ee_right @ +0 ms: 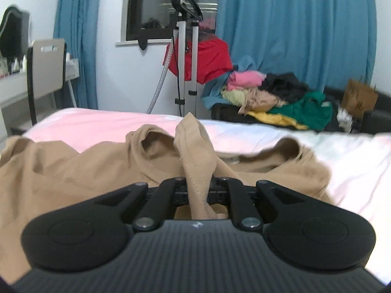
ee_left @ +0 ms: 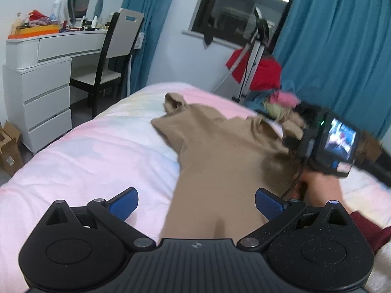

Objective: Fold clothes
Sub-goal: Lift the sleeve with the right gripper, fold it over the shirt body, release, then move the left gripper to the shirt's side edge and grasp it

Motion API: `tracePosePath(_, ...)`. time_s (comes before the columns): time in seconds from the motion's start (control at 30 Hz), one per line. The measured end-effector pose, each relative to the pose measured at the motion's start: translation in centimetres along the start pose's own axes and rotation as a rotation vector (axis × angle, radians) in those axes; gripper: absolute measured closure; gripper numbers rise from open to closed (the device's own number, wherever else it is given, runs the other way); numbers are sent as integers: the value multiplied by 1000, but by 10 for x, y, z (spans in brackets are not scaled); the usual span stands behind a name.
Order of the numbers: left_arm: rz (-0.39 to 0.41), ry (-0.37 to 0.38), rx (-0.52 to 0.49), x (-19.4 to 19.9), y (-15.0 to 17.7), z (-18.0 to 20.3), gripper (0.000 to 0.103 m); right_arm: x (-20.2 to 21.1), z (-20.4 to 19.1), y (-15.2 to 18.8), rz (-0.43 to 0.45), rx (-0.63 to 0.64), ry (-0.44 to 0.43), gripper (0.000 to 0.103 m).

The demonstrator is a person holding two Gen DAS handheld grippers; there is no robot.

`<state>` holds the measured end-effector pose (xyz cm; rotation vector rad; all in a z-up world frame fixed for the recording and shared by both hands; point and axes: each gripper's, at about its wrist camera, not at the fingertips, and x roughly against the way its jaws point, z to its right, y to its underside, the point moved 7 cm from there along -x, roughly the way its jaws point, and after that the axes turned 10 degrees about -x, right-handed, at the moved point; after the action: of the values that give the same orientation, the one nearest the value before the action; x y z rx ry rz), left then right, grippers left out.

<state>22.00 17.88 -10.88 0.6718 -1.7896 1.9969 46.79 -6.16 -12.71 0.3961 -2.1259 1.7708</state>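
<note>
Tan garment (ee_left: 220,151): lying rumpled across bed (ee_left: 97,151). Right gripper (ee_right: 199,190) pinching its fabric fold; left gripper (ee_left: 196,205) hovering spread, empty. Flattening likely needed next.

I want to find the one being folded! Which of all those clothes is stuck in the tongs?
The tan shirt on the bed. The right tongs pinch its fold; the others sit piled behind.
</note>
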Motion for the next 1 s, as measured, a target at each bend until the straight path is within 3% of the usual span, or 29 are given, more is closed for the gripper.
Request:
tracePosePath(0.03, -10, -2, -13, -3, 1, 1, 0, -1, 3, 2, -12, -13, -3, 85)
tracePosePath(0.07, -14, -1, -22, -5, 2, 3, 0, 0, 5, 3, -20, -20, -10, 59)
tracePosePath(0.1, -18, -1, -29, -7, 3, 4, 0, 3, 6, 2, -16, -26, -23, 24)
tracePosePath(0.13, -20, 1, -38, -7, 4, 6, 0, 8, 6, 0, 1, -29, -44, 12)
tracePosePath(0.27, -6, 2, -86, -3, 5, 16, 0, 42, 5, -3, 34, -41, -119, 9)
tracePosePath(0.6, 39, 12, -114, 27, 2, 24, 0, 192, 37, -8, 66, -61, -245, 9)
tracePosePath(1.0, 83, 102, -143, 89, 1, 50, 0, 394, 95, 52, 92, -141, -281, 9)
